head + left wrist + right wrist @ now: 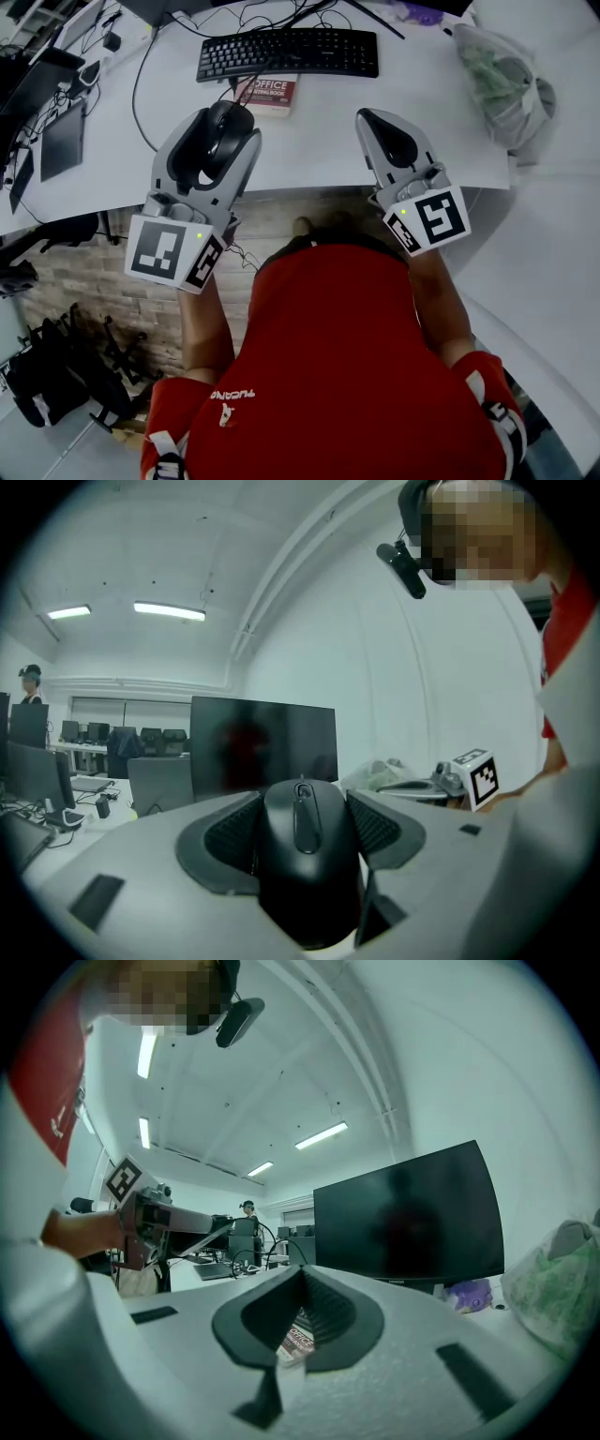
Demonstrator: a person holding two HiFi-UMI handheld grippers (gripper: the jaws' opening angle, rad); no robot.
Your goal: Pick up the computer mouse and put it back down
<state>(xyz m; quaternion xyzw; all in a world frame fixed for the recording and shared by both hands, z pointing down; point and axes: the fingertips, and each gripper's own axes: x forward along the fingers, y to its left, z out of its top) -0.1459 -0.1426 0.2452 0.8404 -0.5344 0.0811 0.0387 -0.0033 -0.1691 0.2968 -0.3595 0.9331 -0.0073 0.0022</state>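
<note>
Left gripper view | mouse [302, 874] clamped by left gripper [305, 810] | right gripper [302, 1321] jaws together, empty | risk: mouse could be squeezed out, sides smooth

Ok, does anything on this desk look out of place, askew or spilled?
Nothing is spilled or damaged. Two things are slightly off: the red book sits crooked against the front edge of the keyboard, and the mouse is clamped in the left claw rather than lying free.
</note>
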